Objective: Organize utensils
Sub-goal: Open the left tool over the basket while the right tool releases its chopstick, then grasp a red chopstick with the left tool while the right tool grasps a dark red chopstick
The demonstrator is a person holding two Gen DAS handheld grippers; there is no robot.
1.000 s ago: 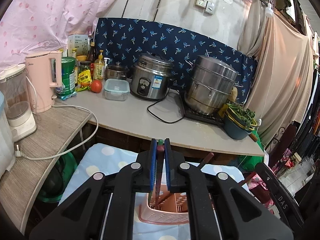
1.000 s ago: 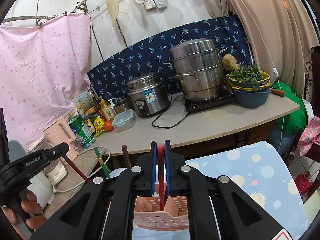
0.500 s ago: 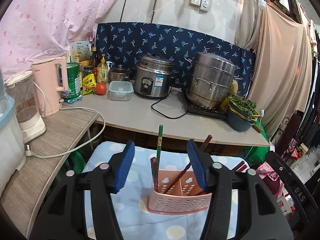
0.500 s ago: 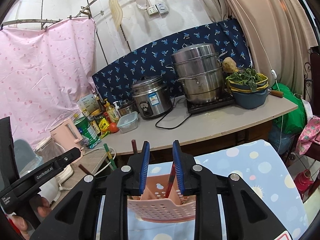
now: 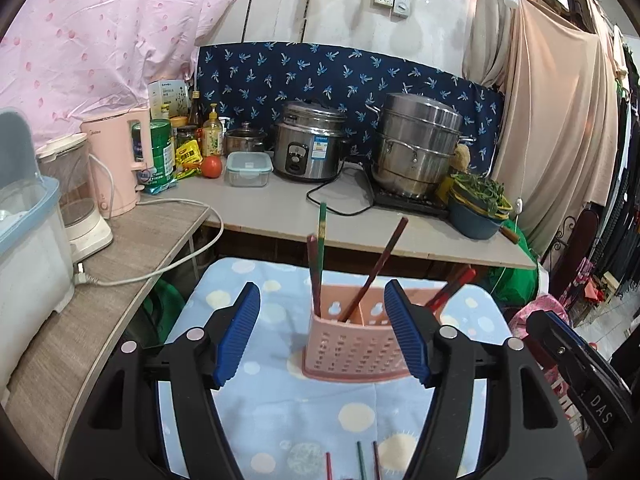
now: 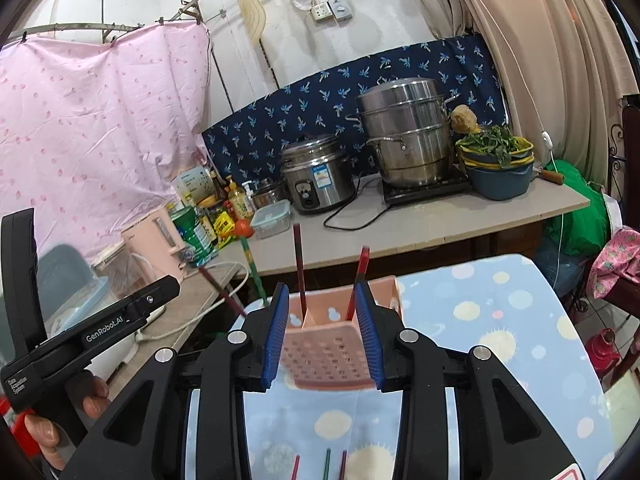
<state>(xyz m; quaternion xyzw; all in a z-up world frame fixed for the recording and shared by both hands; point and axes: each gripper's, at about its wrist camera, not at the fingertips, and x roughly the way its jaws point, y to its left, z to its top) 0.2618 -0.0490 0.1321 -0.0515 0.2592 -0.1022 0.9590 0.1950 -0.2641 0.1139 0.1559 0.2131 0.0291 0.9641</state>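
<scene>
A pink perforated utensil holder (image 5: pixel 352 348) stands on the blue dotted cloth (image 5: pixel 280 420). It holds a green chopstick (image 5: pixel 321 236) and dark red chopsticks (image 5: pixel 380 264). My left gripper (image 5: pixel 322 336) is open and empty, just in front of the holder. The holder also shows in the right wrist view (image 6: pixel 326 356) with red chopsticks (image 6: pixel 298 264) in it. My right gripper (image 6: pixel 322 332) is open and empty, its jaws on either side of the holder's near face. Three loose chopsticks (image 5: pixel 360 462) lie on the cloth under the grippers; they also show in the right wrist view (image 6: pixel 326 464).
A grey counter (image 5: pixel 280 208) behind the table carries a rice cooker (image 5: pixel 308 148), a steel steamer pot (image 5: pixel 416 152), a bowl of greens (image 5: pixel 478 208), a pink kettle (image 5: pixel 120 160) and bottles. A wooden shelf (image 5: pixel 80 320) with a power cord runs along the left.
Both grippers opened and let go of the chopsticks they held, which now stand in the holder. Both grippers drew back and up from the holder.
</scene>
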